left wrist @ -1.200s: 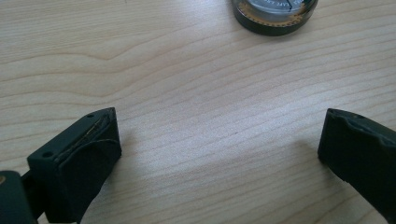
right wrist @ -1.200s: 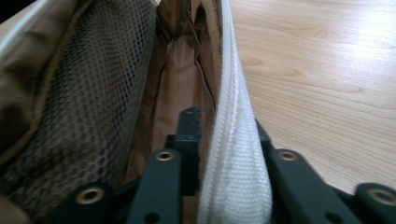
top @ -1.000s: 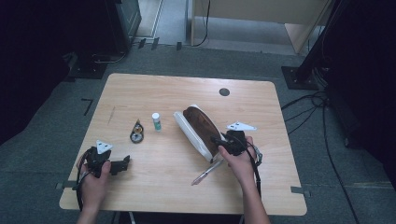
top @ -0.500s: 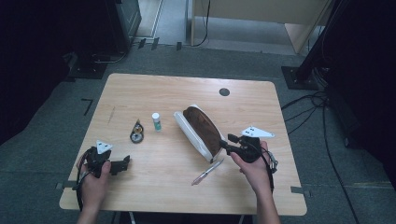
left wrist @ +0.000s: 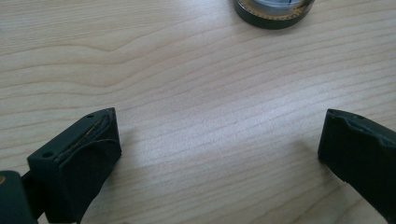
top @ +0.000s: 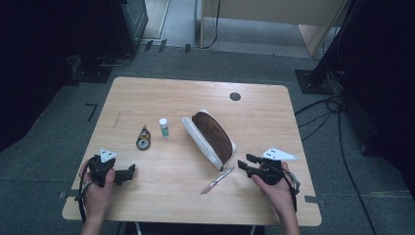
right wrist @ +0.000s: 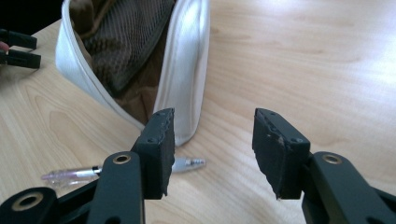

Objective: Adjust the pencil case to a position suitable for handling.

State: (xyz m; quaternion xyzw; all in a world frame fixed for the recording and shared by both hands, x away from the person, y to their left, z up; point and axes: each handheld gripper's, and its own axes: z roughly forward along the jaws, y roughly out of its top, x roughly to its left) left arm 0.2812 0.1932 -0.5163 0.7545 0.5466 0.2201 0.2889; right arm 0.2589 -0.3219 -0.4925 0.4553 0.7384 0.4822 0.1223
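We see a white pencil pouch point(top: 210, 142) lying open near the middle of the wooden table point(top: 171, 93), its brown lining and mesh pocket showing, with a clear pen point(top: 217, 180) on the tabletop just beside its near end. Our right gripper point(top: 243, 165) sits to the right of that end, close to both; its jaws have just been opening and now stand partly apart with nothing between them. In the right gripper view the pen point(right wrist: 116, 171) lies past the left jaw. Our left gripper point(top: 129, 172) rests at the near left, jaws wide and empty over bare wood. A small dark round tin point(top: 143, 143) and a little white bottle point(top: 164, 127) stand left of the pouch.
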